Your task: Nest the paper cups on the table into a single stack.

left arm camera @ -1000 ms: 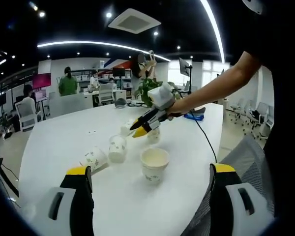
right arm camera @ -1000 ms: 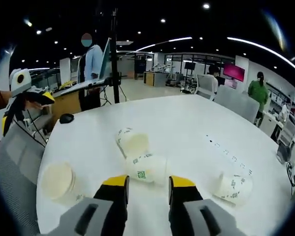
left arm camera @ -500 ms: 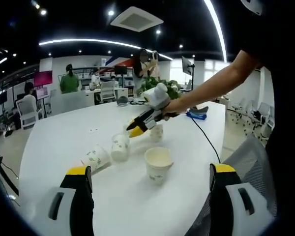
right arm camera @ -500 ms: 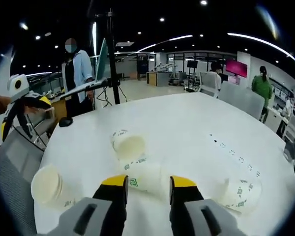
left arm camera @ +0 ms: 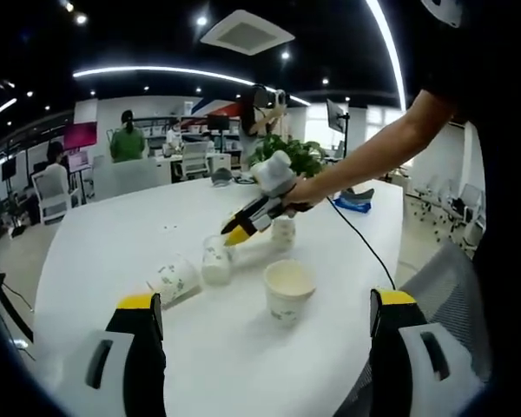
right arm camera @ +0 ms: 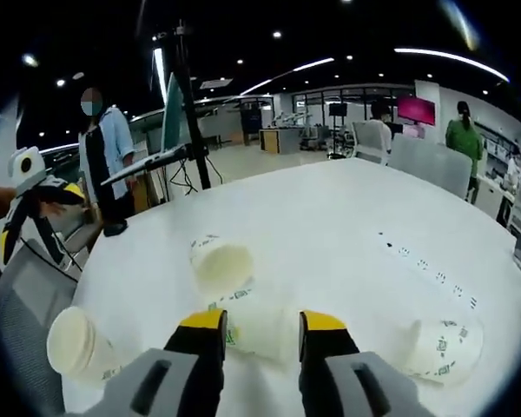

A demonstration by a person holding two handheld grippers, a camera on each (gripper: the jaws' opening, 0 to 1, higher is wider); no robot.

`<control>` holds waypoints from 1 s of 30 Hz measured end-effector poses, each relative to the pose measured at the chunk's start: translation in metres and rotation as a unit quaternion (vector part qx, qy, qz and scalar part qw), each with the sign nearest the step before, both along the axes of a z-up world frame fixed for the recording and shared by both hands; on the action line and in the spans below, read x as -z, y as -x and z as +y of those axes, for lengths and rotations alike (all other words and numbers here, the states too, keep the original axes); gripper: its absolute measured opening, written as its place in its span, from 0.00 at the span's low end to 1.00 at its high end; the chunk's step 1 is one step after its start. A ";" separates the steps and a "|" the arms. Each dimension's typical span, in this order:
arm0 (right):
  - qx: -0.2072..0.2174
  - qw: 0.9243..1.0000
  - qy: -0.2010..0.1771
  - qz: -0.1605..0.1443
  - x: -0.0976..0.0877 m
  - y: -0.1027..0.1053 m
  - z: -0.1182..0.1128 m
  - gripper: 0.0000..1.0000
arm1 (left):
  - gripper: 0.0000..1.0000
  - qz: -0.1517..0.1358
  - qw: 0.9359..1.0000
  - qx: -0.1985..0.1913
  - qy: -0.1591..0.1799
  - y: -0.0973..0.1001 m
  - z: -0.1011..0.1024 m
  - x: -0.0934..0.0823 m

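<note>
You're at the grab step. Your right gripper [right arm camera: 259, 323] has its jaws apart, straddling the tipped cup [right arm camera: 253, 323] lying on the white tabletop [right arm camera: 330, 217]; not pinched yet as far as I can tell. Another tipped cup [right arm camera: 219, 262] lies just beyond it, one more [right arm camera: 441, 347] off to the right, and the upright cup [left arm camera: 288, 289] stands near your left side. Your left gripper [left arm camera: 262, 323] hangs back, jaws wide apart, holding nothing. Next I'd close gently on that cup, since paper crushes easily, then lift and carry it to the upright one.
</note>
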State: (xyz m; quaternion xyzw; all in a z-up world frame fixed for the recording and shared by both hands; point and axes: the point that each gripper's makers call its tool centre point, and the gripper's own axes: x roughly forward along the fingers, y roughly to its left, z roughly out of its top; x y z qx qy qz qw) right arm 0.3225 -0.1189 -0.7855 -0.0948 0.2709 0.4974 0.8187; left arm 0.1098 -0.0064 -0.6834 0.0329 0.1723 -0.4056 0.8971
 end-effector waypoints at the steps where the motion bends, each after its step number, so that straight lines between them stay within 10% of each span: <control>1: 0.001 1.000 -0.002 0.004 0.002 -0.001 0.001 0.32 | 0.99 0.000 1.000 -0.002 0.001 -0.001 0.001 0.000; 30: 0.063 0.983 -0.097 0.141 0.013 -0.004 0.010 0.20 | 0.99 0.001 1.000 -0.005 0.012 -0.006 0.005 -0.002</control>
